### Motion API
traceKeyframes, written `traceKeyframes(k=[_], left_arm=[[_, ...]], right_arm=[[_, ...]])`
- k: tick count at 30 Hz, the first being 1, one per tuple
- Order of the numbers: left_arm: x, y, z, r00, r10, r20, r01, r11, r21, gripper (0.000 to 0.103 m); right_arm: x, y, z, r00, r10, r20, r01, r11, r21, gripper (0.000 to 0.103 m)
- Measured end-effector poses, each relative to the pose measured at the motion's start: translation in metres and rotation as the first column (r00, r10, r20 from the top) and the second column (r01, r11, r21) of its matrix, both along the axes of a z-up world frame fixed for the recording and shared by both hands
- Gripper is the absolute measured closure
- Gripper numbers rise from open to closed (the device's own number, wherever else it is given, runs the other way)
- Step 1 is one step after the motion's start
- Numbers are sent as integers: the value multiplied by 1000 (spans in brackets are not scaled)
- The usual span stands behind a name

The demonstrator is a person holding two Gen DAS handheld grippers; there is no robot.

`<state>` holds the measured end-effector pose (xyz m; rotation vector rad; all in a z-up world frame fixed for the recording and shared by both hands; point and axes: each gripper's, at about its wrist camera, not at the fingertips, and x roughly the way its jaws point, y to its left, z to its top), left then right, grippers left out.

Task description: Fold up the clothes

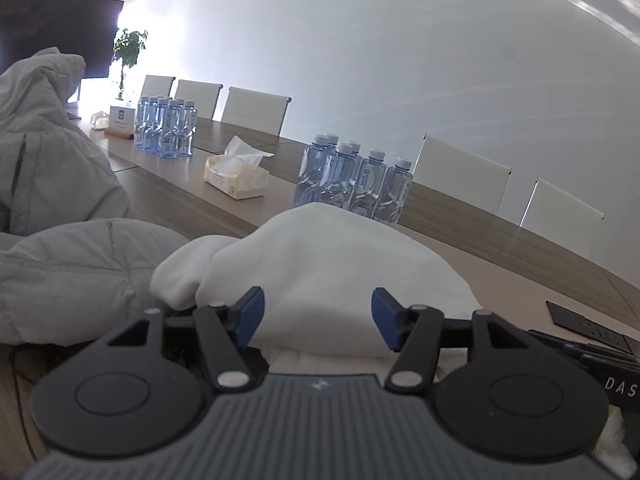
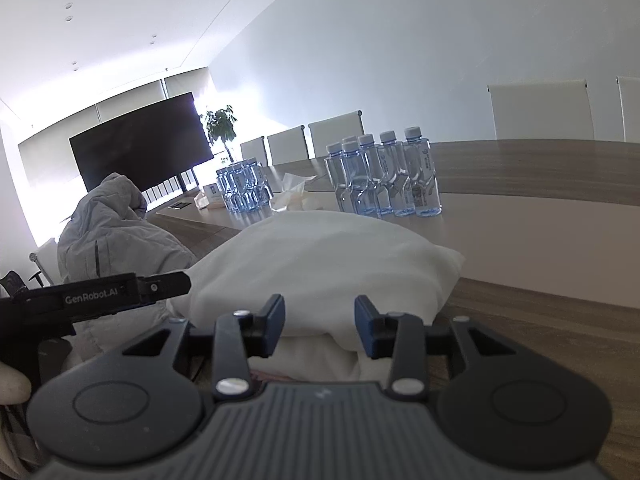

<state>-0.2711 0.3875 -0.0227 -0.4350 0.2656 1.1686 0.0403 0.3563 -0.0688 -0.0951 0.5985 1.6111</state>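
Facing white folded garment [image 1: 320,264], both spread: left hand-held gripper [image 1: 318,318], "GenRobot.AI"-lettered; right hand-held gripper [image 2: 320,326].

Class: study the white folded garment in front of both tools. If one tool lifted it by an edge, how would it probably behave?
The white garment would probably sag and unfold: its puffy, rounded layers look soft. It likely weighs little for its bulk.

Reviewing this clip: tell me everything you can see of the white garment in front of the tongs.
The white garment is a soft, thick-looking cloth bundle, folded over itself into a rounded mound with a lower layer showing beneath. It lies on the wooden table, its left side against the grey puffy jacket. Water bottles stand behind it. Both tongs, left and right, are open at its near edge, not gripping it.
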Motion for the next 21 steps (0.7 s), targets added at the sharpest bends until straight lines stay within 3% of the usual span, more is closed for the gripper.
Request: traceKeyframes(k=[11,21], left_arm=[[2,-68,-7,991,112,-76,-116,991,-62,42],[38,-137,-17,985,119,-126,-126,991,-51,40]], right_arm=[[-16,-120,27,992,-16,126,24,998,-63,57],[-13,-209,29,985,-8,175,22,997,-78,51]])
